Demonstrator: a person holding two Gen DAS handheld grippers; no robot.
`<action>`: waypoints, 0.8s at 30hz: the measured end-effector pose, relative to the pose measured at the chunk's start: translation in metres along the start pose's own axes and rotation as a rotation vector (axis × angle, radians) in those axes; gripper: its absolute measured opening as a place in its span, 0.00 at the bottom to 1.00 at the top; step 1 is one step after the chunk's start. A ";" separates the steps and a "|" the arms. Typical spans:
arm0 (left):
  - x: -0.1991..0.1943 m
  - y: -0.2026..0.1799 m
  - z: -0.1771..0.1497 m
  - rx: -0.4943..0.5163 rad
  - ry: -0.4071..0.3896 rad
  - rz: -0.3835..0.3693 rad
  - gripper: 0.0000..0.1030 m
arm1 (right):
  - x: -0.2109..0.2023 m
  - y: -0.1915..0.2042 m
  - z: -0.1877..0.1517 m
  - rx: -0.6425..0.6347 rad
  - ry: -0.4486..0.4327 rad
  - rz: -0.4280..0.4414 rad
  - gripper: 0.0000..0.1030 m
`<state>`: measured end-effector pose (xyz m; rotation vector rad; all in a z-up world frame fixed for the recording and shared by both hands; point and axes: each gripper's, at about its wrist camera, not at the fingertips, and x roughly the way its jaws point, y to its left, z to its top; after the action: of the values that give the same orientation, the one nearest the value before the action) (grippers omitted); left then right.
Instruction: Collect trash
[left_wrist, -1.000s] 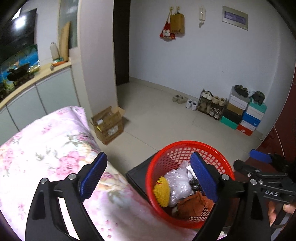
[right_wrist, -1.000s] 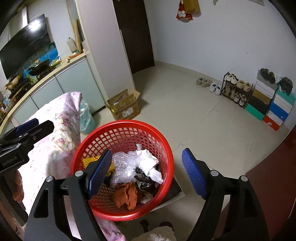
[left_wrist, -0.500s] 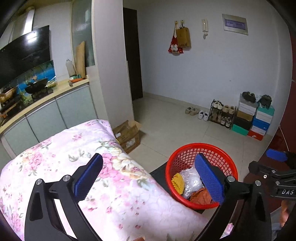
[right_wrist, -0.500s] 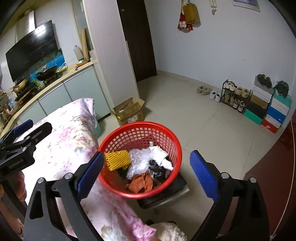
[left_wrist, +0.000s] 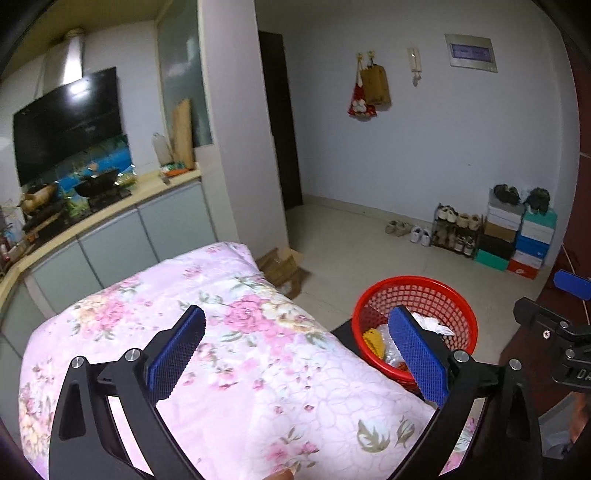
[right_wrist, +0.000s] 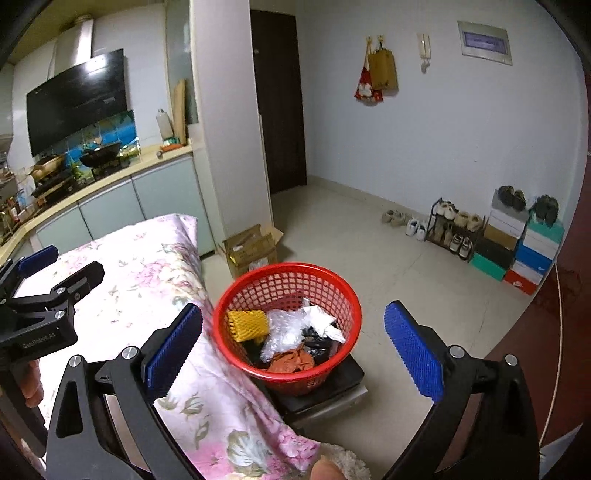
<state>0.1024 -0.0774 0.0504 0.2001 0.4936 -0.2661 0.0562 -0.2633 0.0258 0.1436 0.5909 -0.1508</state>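
Below both grippers, a red basket (right_wrist: 288, 325) is seen standing on a dark flat box (right_wrist: 332, 391) on the tiled floor (right_wrist: 369, 258), just beside the edge of a pink flowered quilt (left_wrist: 229, 350). Trash is held inside the basket: a yellow foam net (right_wrist: 246, 324) lies against the rim nearest the quilt, crumpled clear plastic (right_wrist: 284, 332) sits in the middle, a white scrap (right_wrist: 321, 321) rests toward the far side, and an orange-brown piece (right_wrist: 291, 362) with something black is found at the near wall.

The left gripper (left_wrist: 295, 354) is held over the quilt with its jaws spread wide; nothing is gripped, and only the quilt and part of the basket are seen through the gap. The right gripper (right_wrist: 295, 350) is held above the basket, its jaws opening and already wide apart; nothing is pressed by its blue pads (right_wrist: 413, 350), and the basket is framed between them from above without being touched.

An open cardboard box (right_wrist: 251, 247) is set on the floor beyond the basket, beside a white pillar (right_wrist: 229, 129). A shoe rack (right_wrist: 450, 229) and stacked shoe boxes (right_wrist: 517, 243) are lined along the far wall. A kitchen counter (right_wrist: 110, 173) runs behind the quilt.
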 end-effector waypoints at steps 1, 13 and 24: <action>-0.006 0.001 -0.001 -0.001 -0.009 0.020 0.93 | -0.003 0.001 0.000 0.002 -0.001 0.006 0.93; -0.026 0.001 -0.015 -0.061 0.021 0.033 0.93 | -0.018 0.009 -0.013 0.007 0.009 -0.011 0.93; -0.031 -0.009 -0.021 -0.067 0.030 0.046 0.93 | -0.020 0.007 -0.016 0.017 0.010 0.003 0.93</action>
<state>0.0648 -0.0746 0.0466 0.1506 0.5264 -0.2018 0.0327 -0.2518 0.0247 0.1620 0.5992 -0.1525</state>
